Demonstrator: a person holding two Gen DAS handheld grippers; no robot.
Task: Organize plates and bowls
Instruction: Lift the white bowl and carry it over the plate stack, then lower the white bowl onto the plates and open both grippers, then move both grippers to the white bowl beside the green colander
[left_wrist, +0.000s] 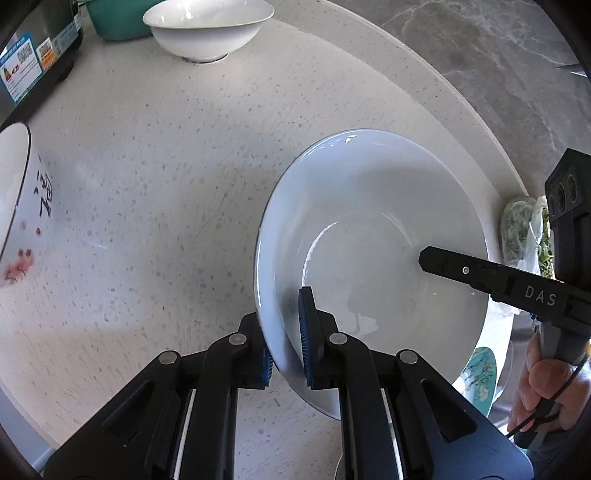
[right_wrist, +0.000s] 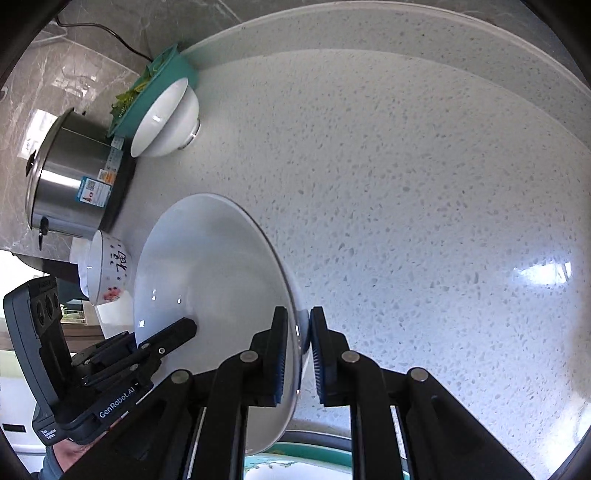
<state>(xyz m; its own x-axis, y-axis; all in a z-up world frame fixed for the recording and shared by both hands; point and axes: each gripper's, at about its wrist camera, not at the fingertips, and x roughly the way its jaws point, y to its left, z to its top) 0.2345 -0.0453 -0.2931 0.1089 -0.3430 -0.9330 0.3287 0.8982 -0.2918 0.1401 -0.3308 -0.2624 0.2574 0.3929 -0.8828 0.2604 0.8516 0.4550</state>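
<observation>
Both the left gripper (left_wrist: 288, 343) and the right gripper (right_wrist: 299, 354) clamp opposite rims of an empty white plate (left_wrist: 373, 236), held tilted at centre frame over the speckled counter (left_wrist: 155, 177). Bare counter spreads beyond it; an empty white bowl (left_wrist: 207, 27) sits top centre beside a teal basin (right_wrist: 162, 85) of greens near the counter's edge, a painted bowl (right_wrist: 110, 273) at left.

**Surroundings: speckled counter, marble wall**

Work surface is a pale speckled stone countertop (right_wrist: 424, 192) with a raised rounded edge. Behind it stands a grey marble-veined wall (left_wrist: 491, 62). A bright light patch (right_wrist: 541, 275) reflects off the counter. A stainless steel cooker (right_wrist: 70, 177) sits at the wall, a black cable (right_wrist: 110, 37) trailing beside it.
</observation>
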